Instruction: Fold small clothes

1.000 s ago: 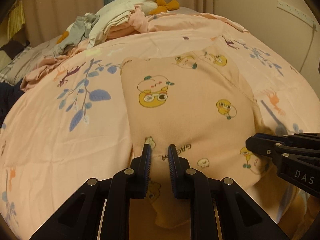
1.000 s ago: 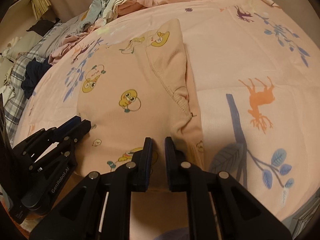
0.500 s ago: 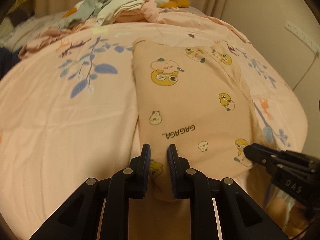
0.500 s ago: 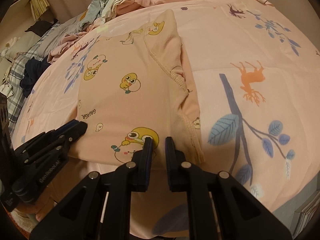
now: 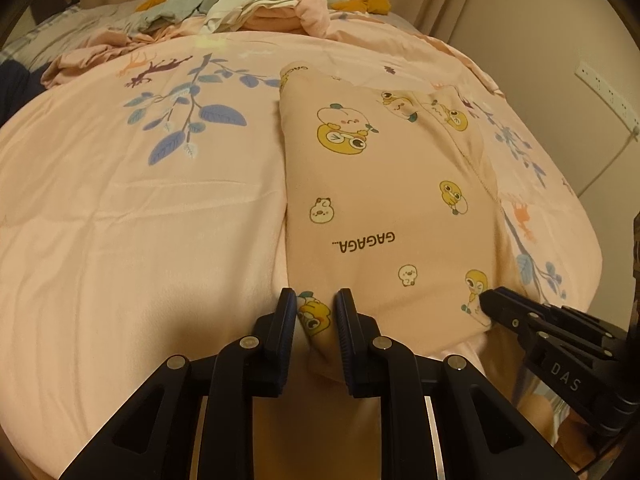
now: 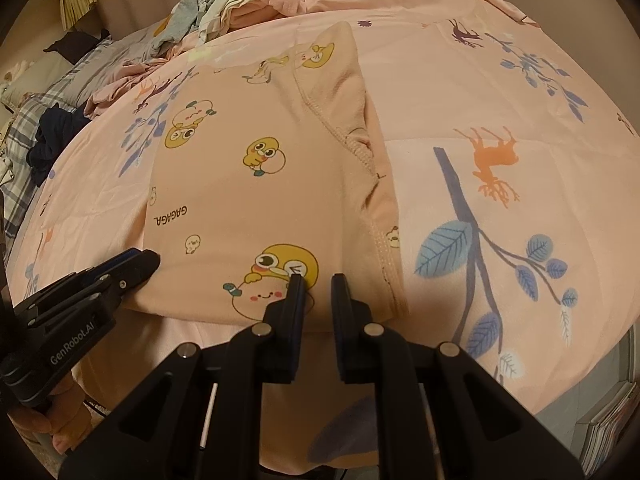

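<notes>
Two tongs clamped on peach garment (image 5: 384, 208) – left tongs (image 5: 316, 312), right tongs (image 6: 318, 288) – hem drooping out of sight

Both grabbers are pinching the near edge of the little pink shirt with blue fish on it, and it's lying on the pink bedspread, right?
Almost. The print isn't blue fish: the pink garment has yellow cartoon ducks, clear in the left wrist view. The left gripper and right gripper do pinch its near edge on the bedspread.
</notes>
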Demonstrator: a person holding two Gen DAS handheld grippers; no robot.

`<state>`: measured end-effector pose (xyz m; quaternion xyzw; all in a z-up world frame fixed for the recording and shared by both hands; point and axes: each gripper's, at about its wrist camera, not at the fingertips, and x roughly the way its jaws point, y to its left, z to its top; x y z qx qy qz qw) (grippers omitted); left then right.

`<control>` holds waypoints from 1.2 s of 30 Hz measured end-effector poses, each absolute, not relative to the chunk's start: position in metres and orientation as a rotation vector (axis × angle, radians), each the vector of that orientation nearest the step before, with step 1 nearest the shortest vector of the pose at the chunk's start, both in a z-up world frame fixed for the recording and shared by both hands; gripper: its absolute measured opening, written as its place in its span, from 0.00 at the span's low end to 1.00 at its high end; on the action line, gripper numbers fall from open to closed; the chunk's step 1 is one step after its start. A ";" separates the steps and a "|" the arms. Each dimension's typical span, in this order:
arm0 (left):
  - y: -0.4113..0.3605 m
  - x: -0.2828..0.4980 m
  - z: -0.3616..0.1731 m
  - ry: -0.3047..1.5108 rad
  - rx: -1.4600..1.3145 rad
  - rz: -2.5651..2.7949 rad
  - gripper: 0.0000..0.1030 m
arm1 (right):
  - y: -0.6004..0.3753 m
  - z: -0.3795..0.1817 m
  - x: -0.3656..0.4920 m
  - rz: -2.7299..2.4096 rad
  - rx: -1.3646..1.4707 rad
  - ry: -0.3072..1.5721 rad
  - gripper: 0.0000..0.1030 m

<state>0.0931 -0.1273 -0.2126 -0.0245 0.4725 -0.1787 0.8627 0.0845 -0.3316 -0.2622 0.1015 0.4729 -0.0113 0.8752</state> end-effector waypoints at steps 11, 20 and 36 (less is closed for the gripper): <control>-0.128 0.090 -0.213 0.981 -0.025 -0.375 0.19 | -0.328 -0.262 0.083 -0.032 0.183 0.978 0.14; -0.132 0.086 -0.213 0.960 0.021 -0.367 0.20 | -0.321 -0.261 0.083 -0.050 0.119 0.978 0.14; -0.132 0.089 -0.209 0.965 0.048 -0.402 0.20 | -0.320 -0.261 0.081 -0.049 0.111 0.973 0.15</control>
